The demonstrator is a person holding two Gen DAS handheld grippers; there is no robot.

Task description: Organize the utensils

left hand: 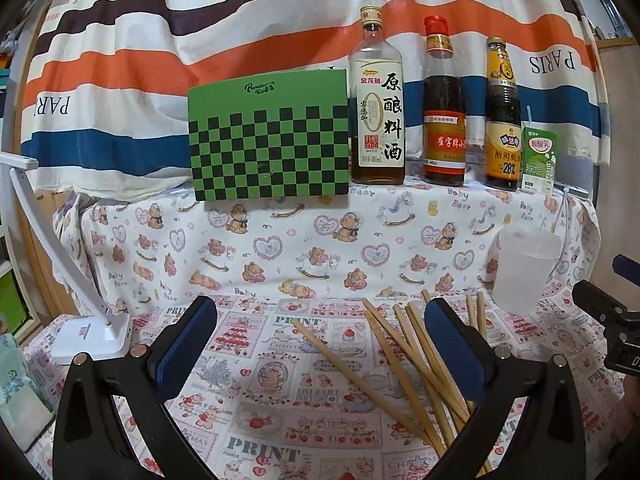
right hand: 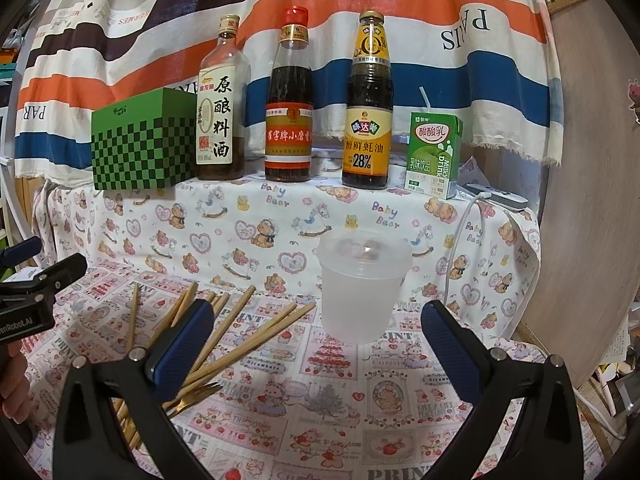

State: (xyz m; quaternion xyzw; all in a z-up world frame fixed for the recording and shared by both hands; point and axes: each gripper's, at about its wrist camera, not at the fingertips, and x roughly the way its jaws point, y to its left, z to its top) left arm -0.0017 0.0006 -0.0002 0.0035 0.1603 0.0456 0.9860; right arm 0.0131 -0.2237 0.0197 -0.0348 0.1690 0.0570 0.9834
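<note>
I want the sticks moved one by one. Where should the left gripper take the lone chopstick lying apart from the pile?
Probably at mid-shaft, from above. The lone chopstick lies flat on the cloth, clear of the pile. It runs diagonally, so turn the open left gripper until its jaws straddle the shaft.

The right gripper's left finger [right hand: 182, 344] hid the chopsticks' [right hand: 240, 344] near ends (the fork [right hand: 196, 396] showed only tines).

Green-and-black checked box [left hand: 269, 136], tan chopsticks [left hand: 416, 356] on a pink-and-white print cloth [right hand: 320, 400], frosted white cup [right hand: 362, 292], orange, blue, brown striped curtain [left hand: 200, 32], blue pads [right hand: 450, 344].
</note>
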